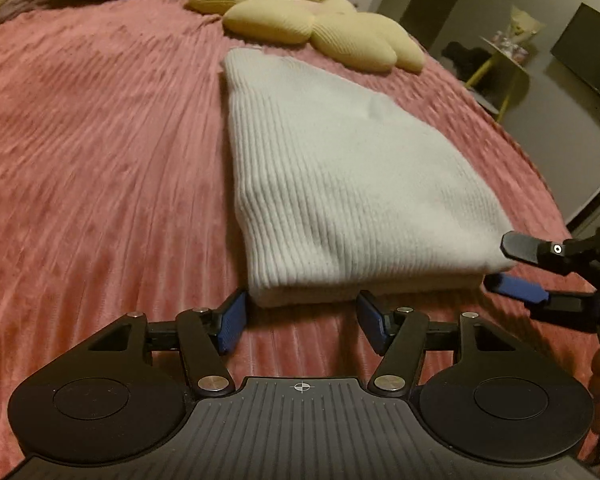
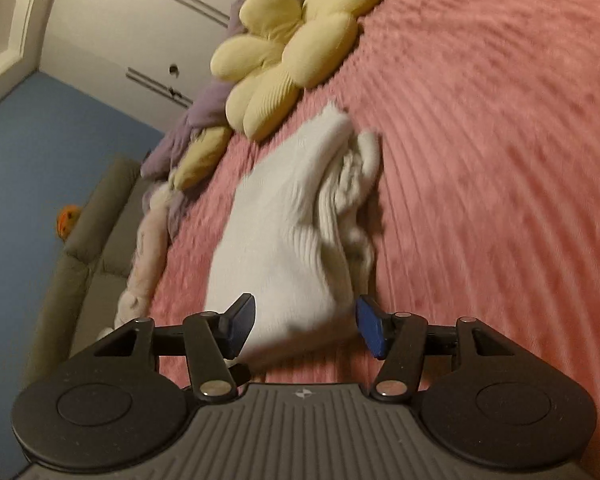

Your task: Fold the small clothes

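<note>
White knit garment (image 1: 340, 184) lies folded on the pink bed (image 1: 100, 140). Left hand-held gripper (image 1: 300, 320) and right hand-held gripper (image 2: 304, 328) gape wide at its near edge; pinch every layer together before lifting.

White ribbed knit garment (image 1: 340, 184) folded; lying flat on bedspread.

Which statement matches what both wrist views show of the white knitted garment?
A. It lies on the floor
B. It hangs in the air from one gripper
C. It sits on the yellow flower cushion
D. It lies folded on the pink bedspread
D: the white knitted garment lies folded flat on the pink bedspread, short of the yellow flower cushion; both grippers' jaws stand open at its near edge.
</note>
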Available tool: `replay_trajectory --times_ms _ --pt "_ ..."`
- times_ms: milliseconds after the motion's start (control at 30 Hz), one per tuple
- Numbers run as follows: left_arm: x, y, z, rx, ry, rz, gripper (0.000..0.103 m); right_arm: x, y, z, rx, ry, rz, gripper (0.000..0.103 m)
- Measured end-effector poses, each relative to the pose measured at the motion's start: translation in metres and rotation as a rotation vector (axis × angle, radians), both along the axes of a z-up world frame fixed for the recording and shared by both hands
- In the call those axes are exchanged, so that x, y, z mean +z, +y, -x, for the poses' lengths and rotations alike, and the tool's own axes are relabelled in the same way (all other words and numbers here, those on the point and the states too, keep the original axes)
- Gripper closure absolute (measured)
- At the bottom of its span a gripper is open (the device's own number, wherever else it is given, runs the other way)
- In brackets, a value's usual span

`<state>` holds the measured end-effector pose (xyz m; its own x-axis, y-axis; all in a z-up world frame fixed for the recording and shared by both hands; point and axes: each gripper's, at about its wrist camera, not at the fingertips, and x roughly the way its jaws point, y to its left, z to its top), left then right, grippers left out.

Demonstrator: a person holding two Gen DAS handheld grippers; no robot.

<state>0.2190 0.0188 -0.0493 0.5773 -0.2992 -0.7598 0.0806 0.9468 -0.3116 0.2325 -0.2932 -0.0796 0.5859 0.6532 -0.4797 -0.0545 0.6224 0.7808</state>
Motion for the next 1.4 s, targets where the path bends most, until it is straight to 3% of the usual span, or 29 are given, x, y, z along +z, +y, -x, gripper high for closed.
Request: replay_trajectory --times_ms 133,233,300,433,533,567,600,633,667,700,867,900,967,1000,1067,1133,1200,1300,1400 --pt "0.001 -0.004 -0.005 -0.005 -0.013 -0.029 0.042 -0.016 0.004 0.001 -0.031 0.070 -0.088 0.047" --pt "0.000 -0.001 -0.006 0.038 -0.009 -0.007 0.045 -0.021 0.010 -0.003 -0.064 0.090 -0.080 0.058" --pt "0.001 0.002 -0.007 0.058 -0.007 0.016 0.048 -0.025 0.016 -0.009 -0.069 0.123 -0.041 0.059" --pt "0.001 0.008 -0.005 0.068 -0.005 0.041 0.050 -0.017 0.022 -0.006 -0.062 0.054 0.043 0.049" --pt "-0.001 0.008 -0.007 0.076 0.006 0.056 0.051 -0.021 0.023 -0.010 -0.071 0.067 0.014 0.048" --pt "-0.001 0.009 -0.008 0.082 0.010 0.068 0.054 -0.022 0.024 -0.013 -0.074 0.077 -0.010 0.050" --pt "-0.001 0.012 -0.009 0.091 0.017 0.082 0.059 -0.022 0.025 -0.017 -0.072 0.086 -0.027 0.066" --pt "0.001 0.014 -0.008 0.099 0.020 0.102 0.063 -0.022 0.028 -0.022 -0.066 0.102 -0.031 0.073" --pt "0.004 0.018 -0.007 0.105 0.020 0.127 0.073 -0.021 0.030 -0.025 -0.062 0.112 -0.025 0.075" --pt "0.009 0.020 -0.005 0.112 0.019 0.139 0.077 -0.017 0.031 -0.025 -0.055 0.098 -0.009 0.078" --pt "0.032 0.034 0.004 0.115 0.003 0.130 0.077 0.003 0.022 -0.009 -0.024 -0.002 -0.104 0.080" --pt "0.032 0.036 0.007 0.105 0.012 0.121 0.072 0.002 0.020 -0.007 -0.017 -0.005 -0.090 0.080" --pt "0.030 0.036 0.012 0.105 0.036 0.073 0.064 -0.007 0.019 -0.006 -0.023 0.039 0.053 0.078" --pt "0.031 0.036 0.016 0.108 0.034 0.034 0.055 -0.012 0.016 -0.005 -0.042 0.068 0.108 0.072" --pt "0.036 0.036 0.019 0.120 0.012 -0.025 0.050 -0.009 0.005 0.004 -0.080 0.052 0.092 0.071" --pt "0.045 0.034 0.013 0.123 -0.033 -0.051 0.047 0.011 0.001 0.013 -0.130 -0.030 0.178 0.069" --pt "0.051 0.028 0.000 0.122 -0.070 -0.054 0.034 0.033 0.008 0.012 -0.156 -0.124 0.284 0.069" --pt "0.053 0.013 -0.027 0.130 -0.116 -0.083 0.026 0.056 0.041 -0.009 -0.104 -0.214 0.443 0.070" --pt "0.045 0.001 -0.050 0.139 -0.105 -0.120 0.024 0.063 0.084 -0.033 -0.047 -0.304 0.615 0.076"
